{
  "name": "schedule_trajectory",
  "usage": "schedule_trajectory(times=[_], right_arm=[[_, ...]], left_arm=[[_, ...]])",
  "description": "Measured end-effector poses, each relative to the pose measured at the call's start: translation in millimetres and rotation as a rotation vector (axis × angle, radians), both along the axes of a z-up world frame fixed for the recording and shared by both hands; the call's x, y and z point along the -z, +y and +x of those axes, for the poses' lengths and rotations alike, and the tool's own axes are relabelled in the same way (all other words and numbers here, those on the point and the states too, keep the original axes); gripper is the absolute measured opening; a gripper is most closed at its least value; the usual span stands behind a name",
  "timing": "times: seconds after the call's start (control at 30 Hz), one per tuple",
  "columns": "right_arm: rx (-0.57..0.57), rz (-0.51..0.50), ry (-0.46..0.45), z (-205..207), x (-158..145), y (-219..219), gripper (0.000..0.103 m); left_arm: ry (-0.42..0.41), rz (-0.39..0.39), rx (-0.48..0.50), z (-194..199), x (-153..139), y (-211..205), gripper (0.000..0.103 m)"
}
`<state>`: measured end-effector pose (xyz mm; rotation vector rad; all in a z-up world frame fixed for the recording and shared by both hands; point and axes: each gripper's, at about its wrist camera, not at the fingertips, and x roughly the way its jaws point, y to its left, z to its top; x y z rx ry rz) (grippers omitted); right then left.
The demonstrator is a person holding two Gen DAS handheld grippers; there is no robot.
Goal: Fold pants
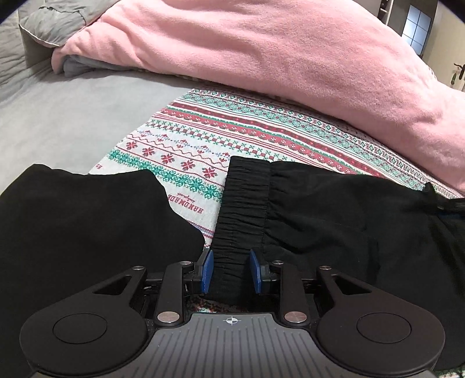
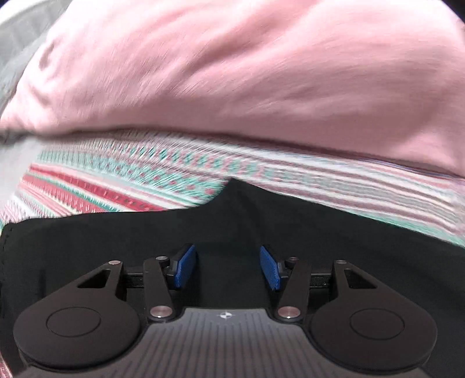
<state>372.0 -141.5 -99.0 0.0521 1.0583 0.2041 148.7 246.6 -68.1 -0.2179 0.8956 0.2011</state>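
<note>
Black pants (image 1: 319, 215) lie on a patterned blanket (image 1: 221, 130). Their gathered elastic waistband (image 1: 241, 209) runs straight toward my left gripper (image 1: 231, 272). The waistband's near end sits between the blue pads (image 1: 207, 270), which stand apart around it. A black pant leg (image 1: 87, 221) lies to the left. In the blurred right wrist view, my right gripper (image 2: 228, 267) is open just above black pants fabric (image 2: 232, 221), with nothing between its blue pads (image 2: 184, 266).
A big pink fleece blanket (image 1: 276, 52) is piled along the far side, also filling the right wrist view (image 2: 232, 72). A grey bedsheet (image 1: 58, 110) lies to the left with a grey pillow (image 1: 55, 23) at the far left corner.
</note>
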Motion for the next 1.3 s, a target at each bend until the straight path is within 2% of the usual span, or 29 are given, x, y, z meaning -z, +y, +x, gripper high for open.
schedule_trajectory(times=[0.07, 0.27, 0.33, 0.4, 0.47, 0.53, 0.6, 0.7, 0.8, 0.83, 0.87, 0.93, 1.0, 1.1, 1.17, 1.3], right_arm=[[-0.041, -0.102, -0.066, 11.2, 4.9, 20.8, 0.056], [0.034, -0.242, -0.136, 28.3, 11.4, 41.6, 0.053], [0.037, -0.213, -0.137, 20.3, -3.4, 41.9, 0.051], [0.053, -0.107, -0.164, -4.0, -28.1, 28.2, 0.052], [0.041, -0.053, -0.136, -35.6, -47.7, 10.3, 0.055], [0.036, -0.040, -0.083, -69.3, -57.6, -9.4, 0.056], [0.046, -0.019, -0.017, -101.2, -62.5, -30.1, 0.056], [0.103, 0.063, 0.010, -151.8, -67.0, -74.1, 0.058], [0.207, 0.121, 0.006, -186.0, -53.3, -112.4, 0.062], [0.253, 0.129, 0.025, -192.7, -44.1, -122.7, 0.062], [0.286, 0.122, 0.070, -196.6, -32.6, -131.4, 0.057], [0.211, 0.069, 0.056, -200.0, -31.9, -130.6, 0.057], [0.175, 0.011, 0.032, -199.9, -30.7, -130.6, 0.058], [0.191, 0.073, 0.026, -203.2, -26.7, -158.9, 0.058], [0.237, 0.090, 0.012, -205.4, -27.3, -180.5, 0.057], [0.391, 0.055, -0.029, -217.7, -28.6, -241.8, 0.056]], left_arm=[[0.001, -0.003, -0.001, 1.3, -0.5, 0.6, 0.026], [0.007, -0.018, -0.004, 5.5, -2.3, 2.4, 0.026], [-0.012, -0.022, -0.008, 3.4, -7.7, 4.1, 0.026], [-0.053, 0.009, -0.003, -0.9, -16.1, 2.9, 0.026], [-0.094, 0.048, -0.003, -4.5, -23.7, -0.3, 0.026], [-0.121, 0.049, 0.008, -6.2, -29.2, -4.3, 0.025], [-0.154, 0.038, 0.057, -7.9, -34.7, -16.3, 0.025], [-0.180, 0.071, 0.190, -10.0, -39.1, -48.7, 0.026], [-0.154, 0.083, 0.271, -7.2, -32.3, -78.4, 0.026], [-0.131, 0.074, 0.286, -4.5, -27.4, -86.4, 0.026], [-0.108, 0.065, 0.296, -1.3, -21.9, -93.2, 0.026], [-0.067, 0.066, 0.309, 5.6, -11.8, -102.1, 0.026], [-0.028, 0.107, 0.297, 12.4, -0.7, -107.9, 0.026], [-0.001, 0.140, 0.275, 16.7, 11.1, -105.4, 0.031], [-0.004, 0.145, 0.262, 18.0, 12.9, -98.0, 0.031], [0.000, 0.135, 0.250, 18.4, 13.1, -89.5, 0.031]])
